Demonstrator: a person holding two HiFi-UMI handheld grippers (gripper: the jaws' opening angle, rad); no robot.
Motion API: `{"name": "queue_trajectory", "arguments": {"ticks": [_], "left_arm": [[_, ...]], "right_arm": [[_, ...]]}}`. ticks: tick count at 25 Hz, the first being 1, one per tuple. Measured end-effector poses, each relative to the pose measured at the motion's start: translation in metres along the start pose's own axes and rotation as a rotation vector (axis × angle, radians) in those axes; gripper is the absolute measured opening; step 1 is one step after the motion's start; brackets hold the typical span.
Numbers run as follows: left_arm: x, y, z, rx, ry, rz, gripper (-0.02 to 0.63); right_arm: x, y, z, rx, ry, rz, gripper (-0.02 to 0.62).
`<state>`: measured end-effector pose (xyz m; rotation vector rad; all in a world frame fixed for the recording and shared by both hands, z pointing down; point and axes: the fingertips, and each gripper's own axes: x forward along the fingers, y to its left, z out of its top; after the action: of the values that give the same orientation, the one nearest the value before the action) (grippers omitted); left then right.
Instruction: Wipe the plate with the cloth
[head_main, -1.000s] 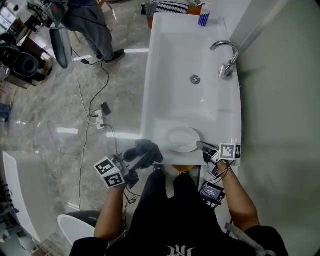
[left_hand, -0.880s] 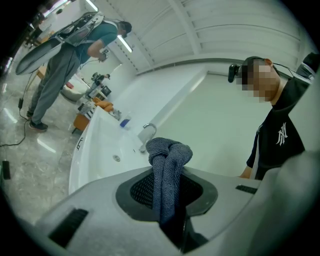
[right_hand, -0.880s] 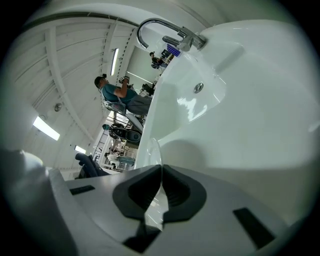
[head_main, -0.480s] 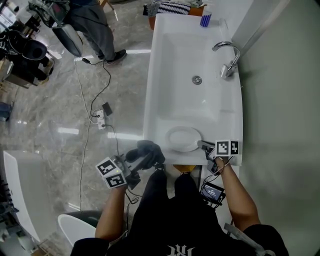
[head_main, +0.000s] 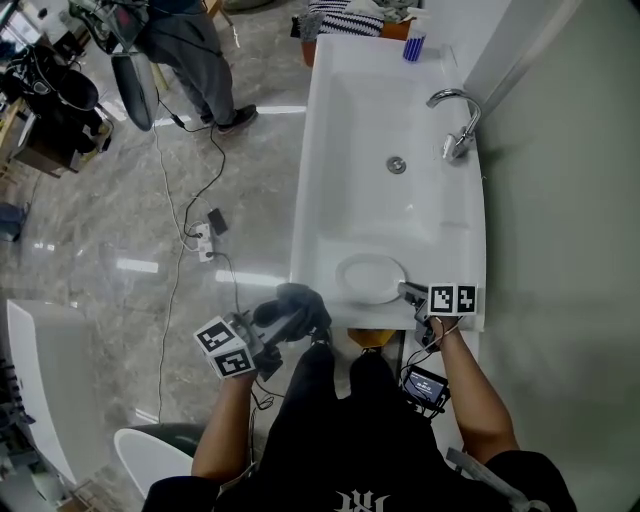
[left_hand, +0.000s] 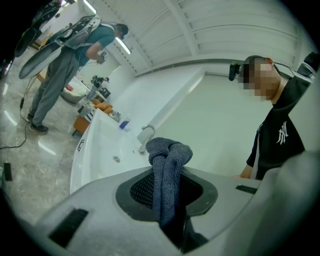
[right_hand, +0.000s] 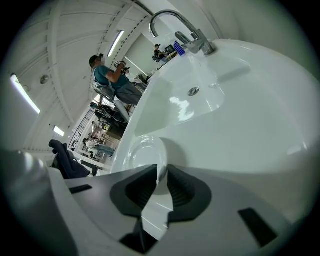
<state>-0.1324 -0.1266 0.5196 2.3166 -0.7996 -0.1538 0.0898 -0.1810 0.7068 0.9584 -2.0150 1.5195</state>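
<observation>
Head view: a round, glossy white plate (head_main: 368, 278) lies flat on the smooth sink (head_main: 350, 110) ledge. Left gripper view: the left gripper (left_hand: 167, 192) clenches a knotted, nubbly grey cloth (left_hand: 167, 150). Right gripper view: the right gripper (right_hand: 161, 187) has just been opening, its 2 ribbed pads loose around the plate's thin rim.

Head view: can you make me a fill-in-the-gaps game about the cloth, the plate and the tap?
1. The left gripper is shut on a dark ___.
2. The plate on the sink's ledge is coloured ___.
3. In the head view, the tap stands at the sink's ___ edge.
Missing words: cloth; white; right.
</observation>
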Motion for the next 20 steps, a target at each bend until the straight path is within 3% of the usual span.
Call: {"name": "queue_trajectory", "arguments": {"ticks": [7, 10, 14, 17, 20], "left_arm": [[-0.01, -0.021, 0.004, 0.013, -0.026, -0.02, 0.063], [-0.012, -0.03, 0.01, 0.0, -0.067, -0.039, 0.063], [-0.009, -0.033, 0.01, -0.011, -0.091, -0.042, 0.063], [-0.01, -0.057, 0.014, 0.039, -0.097, -0.044, 0.063], [-0.009, -0.079, 0.019, 0.097, -0.113, -0.039, 0.064]], "right_arm": [[-0.04, 0.003, 0.0, 0.04, -0.137, 0.022, 0.051], [-0.072, 0.026, 0.014, 0.009, -0.28, 0.131, 0.019], [-0.121, 0.082, 0.026, -0.125, -0.453, 0.345, 0.005], [-0.168, 0.135, 0.02, -0.258, -0.562, 0.474, 0.005], [-0.203, 0.174, 0.015, -0.349, -0.634, 0.524, 0.005]]}}
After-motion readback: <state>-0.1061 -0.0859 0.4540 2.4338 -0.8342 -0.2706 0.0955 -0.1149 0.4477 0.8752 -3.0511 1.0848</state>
